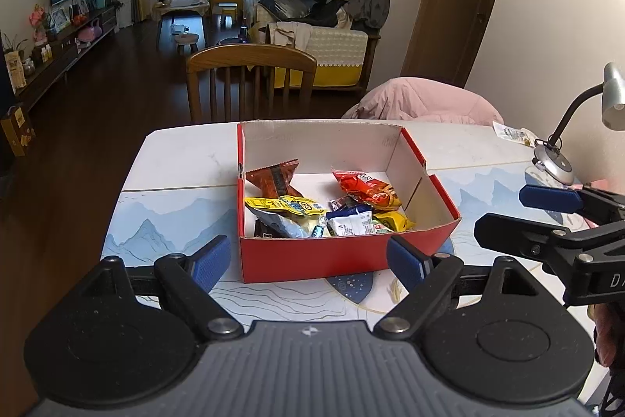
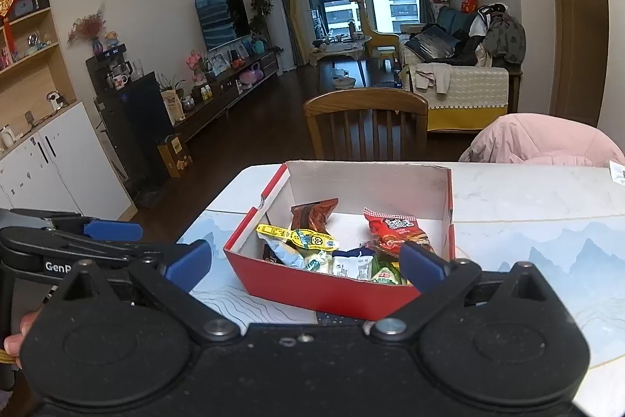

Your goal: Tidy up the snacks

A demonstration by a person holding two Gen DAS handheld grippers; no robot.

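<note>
One box (image 1: 343, 253) sits on the table (image 1: 175, 163), red outside and white inside, open at the top, and all the snacks in view but one lie in it. In the left wrist view it stands just beyond the left gripper (image 1: 310, 262) and centred between the spread jaws; its near red wall fills the gap between the two blue pads (image 1: 213, 260). Those jaws are wide apart and hold nothing.

Inside, a brown packet (image 1: 275, 178) leans toward the far left corner. A red packet (image 1: 367, 188) lies toward the right wall. A yellow packet (image 1: 285, 204) stretches across the left middle, with a silvery wrapper (image 1: 285, 225) just under it against the near wall. A white packet (image 1: 349, 223) lies near the middle front, touching a green-and-yellow one (image 1: 390, 223) on its right. The far half of the box floor is bare white.

The right gripper (image 2: 306, 266) also stands wide open and empty, with the box's near corner between its jaws and just ahead of them. In the left wrist view it reaches in from the right, beside the box and apart from it.

Past the right jaw a small packet (image 1: 511, 135) lies alone at the far table edge, near a lamp (image 1: 554, 163). A chair (image 1: 250, 81) stands beyond the box.
</note>
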